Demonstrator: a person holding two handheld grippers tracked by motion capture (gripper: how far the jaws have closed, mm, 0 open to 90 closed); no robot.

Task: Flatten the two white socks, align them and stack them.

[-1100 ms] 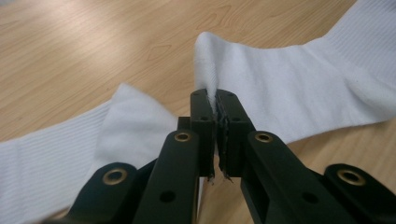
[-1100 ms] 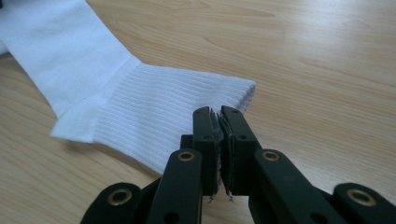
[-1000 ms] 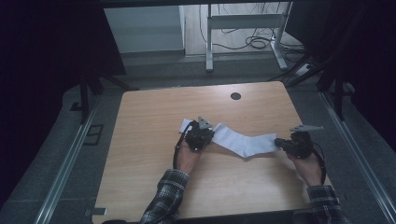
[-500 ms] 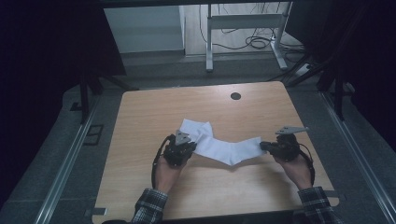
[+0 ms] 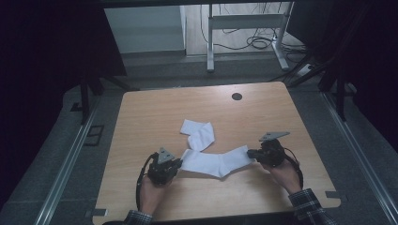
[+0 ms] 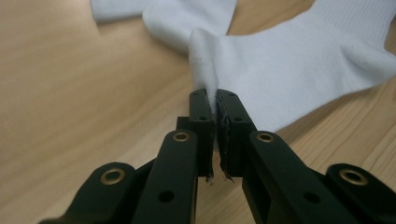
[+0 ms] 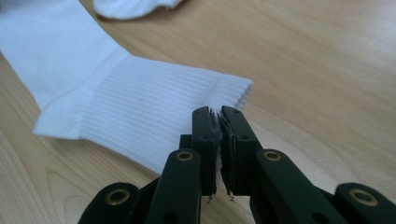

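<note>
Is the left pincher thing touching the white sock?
Touching. In the left gripper view, the left gripper has its jaws closed on a pinched fold of the sock, with fabric squeezed between them.

The table (image 5: 141, 126) is made of light wood with rounded corners. A small dark round hole (image 5: 237, 96) sits near its far edge. 2 white socks lie on it. The near sock (image 5: 216, 161) is stretched out flat. The far sock (image 5: 198, 133) lies folded, touching the near sock.
</note>
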